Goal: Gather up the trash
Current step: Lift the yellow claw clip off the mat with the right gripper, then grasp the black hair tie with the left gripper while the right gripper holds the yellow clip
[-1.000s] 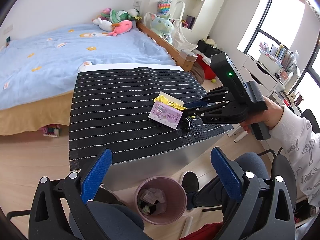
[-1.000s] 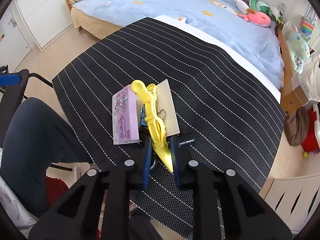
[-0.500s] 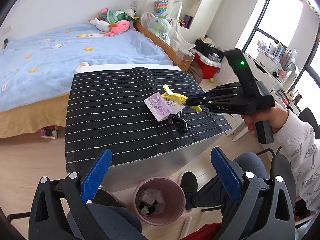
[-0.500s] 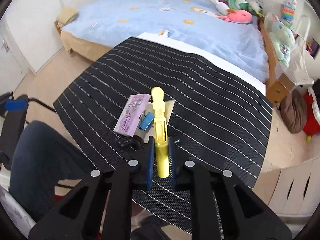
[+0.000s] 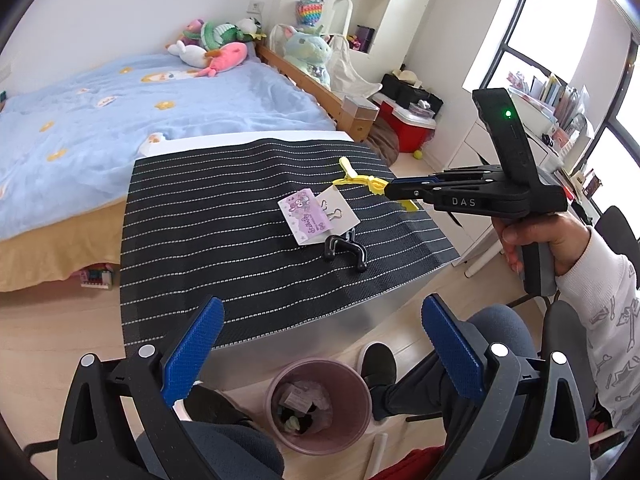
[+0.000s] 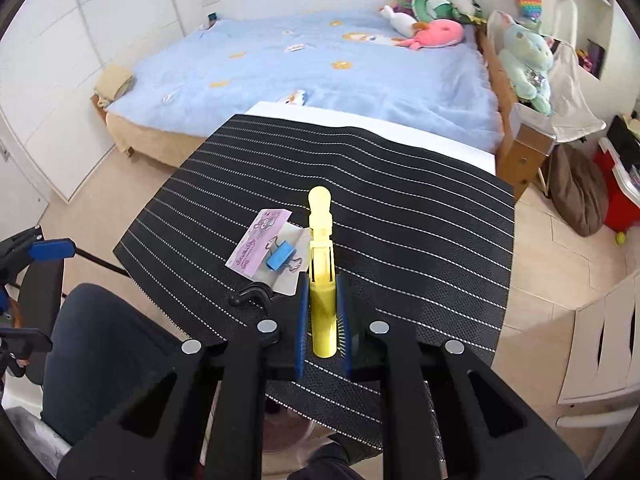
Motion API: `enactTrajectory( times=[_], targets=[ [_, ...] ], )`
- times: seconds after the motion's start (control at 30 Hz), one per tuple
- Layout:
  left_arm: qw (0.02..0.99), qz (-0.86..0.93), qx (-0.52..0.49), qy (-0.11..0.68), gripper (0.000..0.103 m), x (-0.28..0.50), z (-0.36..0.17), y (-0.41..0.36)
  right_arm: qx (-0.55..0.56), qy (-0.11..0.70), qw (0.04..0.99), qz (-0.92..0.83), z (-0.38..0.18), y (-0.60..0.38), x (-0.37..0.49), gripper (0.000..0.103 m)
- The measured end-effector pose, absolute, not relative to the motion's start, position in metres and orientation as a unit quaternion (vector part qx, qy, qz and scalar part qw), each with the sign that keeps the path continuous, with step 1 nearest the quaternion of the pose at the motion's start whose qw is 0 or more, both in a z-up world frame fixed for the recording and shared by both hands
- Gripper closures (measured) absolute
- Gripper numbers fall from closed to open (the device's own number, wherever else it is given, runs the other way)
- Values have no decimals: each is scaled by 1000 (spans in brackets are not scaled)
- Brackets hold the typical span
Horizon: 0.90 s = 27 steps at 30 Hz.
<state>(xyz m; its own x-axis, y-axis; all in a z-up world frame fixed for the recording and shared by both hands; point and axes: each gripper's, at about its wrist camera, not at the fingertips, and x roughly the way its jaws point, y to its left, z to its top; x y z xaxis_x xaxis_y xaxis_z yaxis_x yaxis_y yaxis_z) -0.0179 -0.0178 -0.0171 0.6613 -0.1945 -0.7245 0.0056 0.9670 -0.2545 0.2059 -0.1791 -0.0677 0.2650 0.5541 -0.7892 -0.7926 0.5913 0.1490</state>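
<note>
Clip [image 6: 320, 264], yellow, clamped by its rear end between the blue pads [image 6: 301, 328] of the right gripper [image 6: 322, 320], jaws narrow, nose pointing forward and clear above the striped mat [image 6: 420, 240]. Left gripper [image 5: 320, 348] wide open, holding nothing, poised over the pink bin [image 5: 320, 406] on the floor. Pink card [image 6: 260, 246], white card [image 6: 288, 276], blue binder clip [image 6: 280, 258] and black hook [image 6: 252, 294] lie together on the mat, just left of the held clip. Left view alone shows the bin, its contents, and the hand [image 5: 536, 240] gripping the right handle; right view alone shows the binder clip's blue body.
</note>
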Motion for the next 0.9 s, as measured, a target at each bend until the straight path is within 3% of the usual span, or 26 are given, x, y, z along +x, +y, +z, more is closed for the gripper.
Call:
enactTrajectory(
  times=[0.3,0.9],
  targets=[
    [901,-82,-88,417,8,15,-18,-36,-105,430,796,412,-65,-200,209,90],
    [862,-125,-39,490,8,93,-73,-70,-65,433,807,397,-67,-230,216,90]
  ],
)
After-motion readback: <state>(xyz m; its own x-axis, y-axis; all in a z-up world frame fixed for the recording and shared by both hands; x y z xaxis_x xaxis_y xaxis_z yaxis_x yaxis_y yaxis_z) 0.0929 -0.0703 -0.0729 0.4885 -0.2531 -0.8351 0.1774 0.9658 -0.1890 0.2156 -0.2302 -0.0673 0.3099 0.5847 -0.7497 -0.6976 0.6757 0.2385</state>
